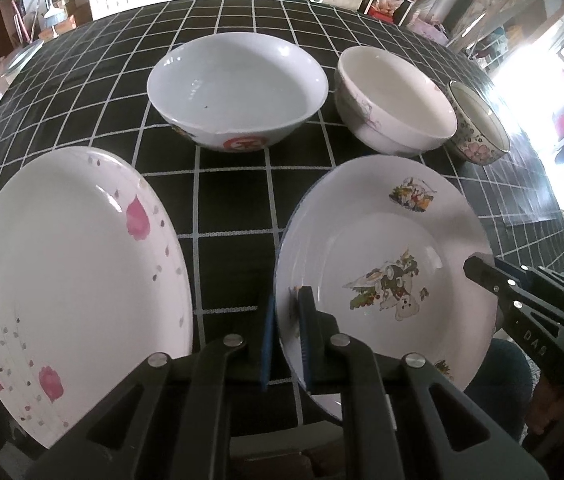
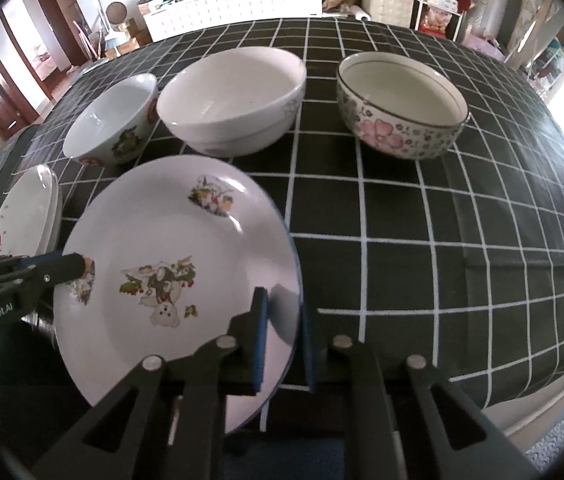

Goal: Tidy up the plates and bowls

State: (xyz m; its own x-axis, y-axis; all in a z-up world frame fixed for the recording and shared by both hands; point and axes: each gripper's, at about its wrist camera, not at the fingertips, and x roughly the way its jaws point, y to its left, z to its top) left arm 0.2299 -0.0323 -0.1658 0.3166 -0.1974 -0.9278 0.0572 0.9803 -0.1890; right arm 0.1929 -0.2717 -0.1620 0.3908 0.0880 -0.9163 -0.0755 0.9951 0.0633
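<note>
A white plate with cartoon prints (image 1: 381, 248) (image 2: 170, 240) is at the near side of the table, held from both sides. My left gripper (image 1: 286, 340) is shut on its left rim, one blue pad above and one below; in the right wrist view it (image 2: 80, 266) reaches in from the left. My right gripper (image 2: 283, 346) is shut on the right rim and shows at the plate's right edge (image 1: 471, 266). To the left lies a white plate with pink flowers (image 1: 74, 280) (image 2: 26, 212).
Three bowls stand in a row behind the plates: a white one with a red mark (image 1: 238, 92) (image 2: 114, 120), a plain white one (image 1: 397, 100) (image 2: 234, 100), and a pink-flowered one (image 1: 477, 124) (image 2: 401, 108). The table has a black grid cloth (image 1: 234, 208) (image 2: 441, 240). Shelves and clutter stand beyond it.
</note>
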